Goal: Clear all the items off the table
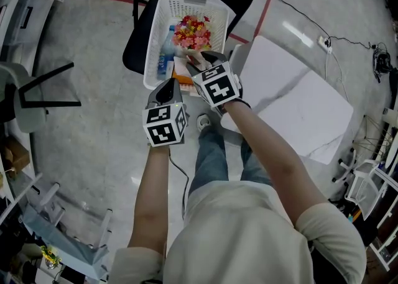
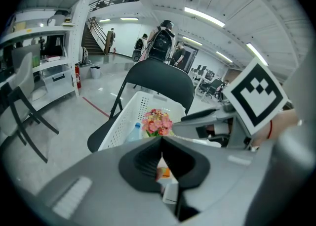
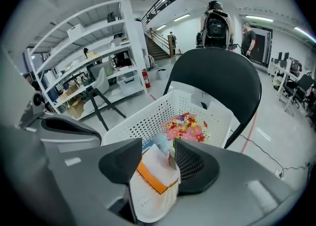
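Note:
A white perforated basket point(image 1: 155, 40) point(image 3: 143, 123) sits on a black chair point(image 1: 134, 46). In it lie a bunch of pink and red flowers point(image 1: 191, 33) point(image 2: 157, 122) point(image 3: 186, 127) and a clear bottle point(image 1: 166, 59) point(image 2: 134, 132). My right gripper point(image 1: 202, 59) point(image 3: 155, 163) hangs over the basket's near end, its jaws apart. A white packet with an orange band point(image 3: 153, 175) point(image 1: 181, 73) lies between them, leaning on the right jaw with a gap at the left one. My left gripper point(image 1: 166, 90) point(image 2: 162, 163) hovers just left of it, jaws together, nothing in them.
A white table top point(image 1: 298, 102) stands to the right of the chair, bare where I see it. Grey floor with a red line lies around. Shelving point(image 3: 84, 57) and another chair point(image 1: 31, 99) stand at the left. People with backpacks stand far behind.

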### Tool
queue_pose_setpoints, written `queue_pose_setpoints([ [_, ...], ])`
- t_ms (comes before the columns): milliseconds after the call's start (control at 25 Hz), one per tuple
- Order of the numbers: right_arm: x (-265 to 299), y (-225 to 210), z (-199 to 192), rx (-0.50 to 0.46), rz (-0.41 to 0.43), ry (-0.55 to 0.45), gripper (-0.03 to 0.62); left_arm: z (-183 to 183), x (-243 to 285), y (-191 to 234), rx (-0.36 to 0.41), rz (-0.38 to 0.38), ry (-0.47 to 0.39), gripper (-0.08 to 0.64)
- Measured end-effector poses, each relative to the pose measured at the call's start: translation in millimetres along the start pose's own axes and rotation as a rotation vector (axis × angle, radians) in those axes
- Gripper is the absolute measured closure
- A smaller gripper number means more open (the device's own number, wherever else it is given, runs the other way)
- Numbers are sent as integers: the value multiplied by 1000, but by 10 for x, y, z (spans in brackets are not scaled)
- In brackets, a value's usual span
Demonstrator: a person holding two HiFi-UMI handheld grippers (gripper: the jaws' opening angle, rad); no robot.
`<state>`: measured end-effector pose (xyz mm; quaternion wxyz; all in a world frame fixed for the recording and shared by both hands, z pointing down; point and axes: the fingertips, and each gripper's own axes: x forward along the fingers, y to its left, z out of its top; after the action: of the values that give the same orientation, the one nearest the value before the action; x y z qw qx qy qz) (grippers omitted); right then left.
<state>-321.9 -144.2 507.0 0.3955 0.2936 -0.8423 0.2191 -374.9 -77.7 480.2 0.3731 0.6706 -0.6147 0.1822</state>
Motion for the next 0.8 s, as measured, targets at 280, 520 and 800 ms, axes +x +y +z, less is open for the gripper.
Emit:
queue_pose_setpoints([
  [280, -53, -8, -88, 2, -7, 10, 409, 5, -8, -41, 7, -5, 0, 552],
  [520, -151, -20, -84, 7, -22, -16, 488, 12, -28, -113, 11, -12, -4, 552],
  [800, -307, -75, -91, 4, -70, -29, 592, 25, -69, -206, 22, -22, -9, 552],
])
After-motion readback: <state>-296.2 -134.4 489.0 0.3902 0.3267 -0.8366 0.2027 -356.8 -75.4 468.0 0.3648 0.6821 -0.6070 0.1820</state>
